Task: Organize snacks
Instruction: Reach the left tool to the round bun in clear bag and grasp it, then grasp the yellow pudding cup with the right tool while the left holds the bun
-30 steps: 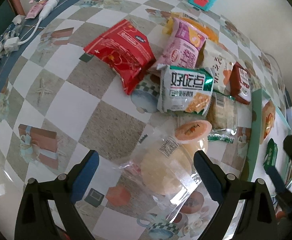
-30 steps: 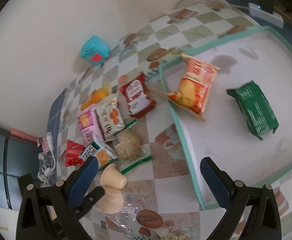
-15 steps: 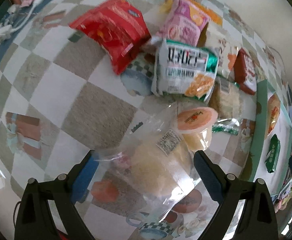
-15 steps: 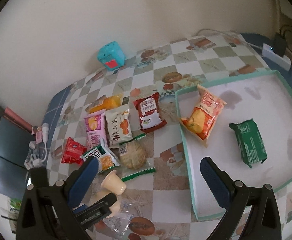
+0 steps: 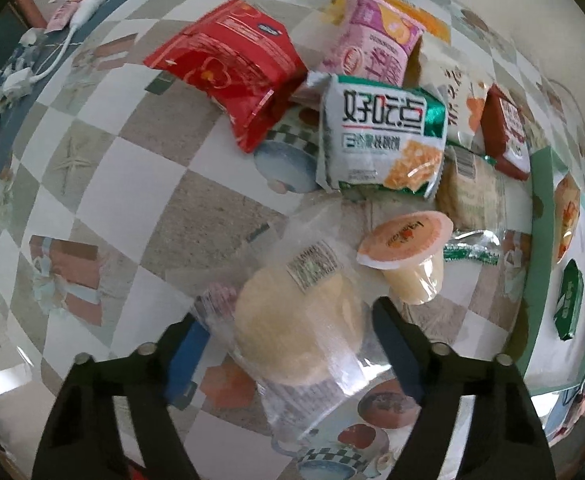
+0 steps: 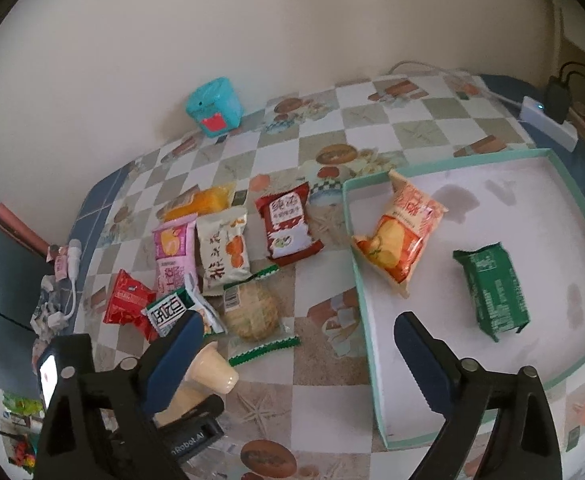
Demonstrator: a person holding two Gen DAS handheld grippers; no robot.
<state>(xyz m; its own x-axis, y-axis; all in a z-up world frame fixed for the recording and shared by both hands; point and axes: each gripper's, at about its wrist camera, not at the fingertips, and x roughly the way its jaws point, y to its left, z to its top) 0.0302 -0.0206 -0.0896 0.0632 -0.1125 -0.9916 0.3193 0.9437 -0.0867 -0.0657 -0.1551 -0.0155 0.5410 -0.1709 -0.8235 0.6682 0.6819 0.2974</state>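
1. Between the left gripper's (image 5: 292, 344) blue fingers sits a round pale bun in a clear wrapper (image 5: 298, 328); the jaws stand on either side of it, closed in on the wrapper's edges, though I cannot tell whether they truly pinch it.
2. Just beyond the right-hand finger lies a jelly cup (image 5: 408, 256) on its side, touching the wrapper's edge.
3. To do this well, I would squeeze on the bun's body, not only the slippery film, and lift straight up so the cup is not dragged along.
4. The right gripper (image 6: 296, 356) hangs wide apart and holds nothing, above the table (image 6: 320, 364) near the tray's left wall.
5. Farther out, the green-rimmed tray (image 6: 358, 276) at the table's right side already carries an orange chip bag (image 6: 400, 236) and a green packet (image 6: 492, 290).
6. Loose packets cluster mid-table: red (image 5: 232, 68), pink (image 5: 372, 52), white-and-green cracker pack (image 5: 380, 136), dark red (image 6: 288, 224).
7. The table wears a checkered cloth with printed pictures; a teal box (image 6: 214, 106) stands at the far edge against a plain wall, and a power strip (image 6: 548, 122) lies at the far right corner.
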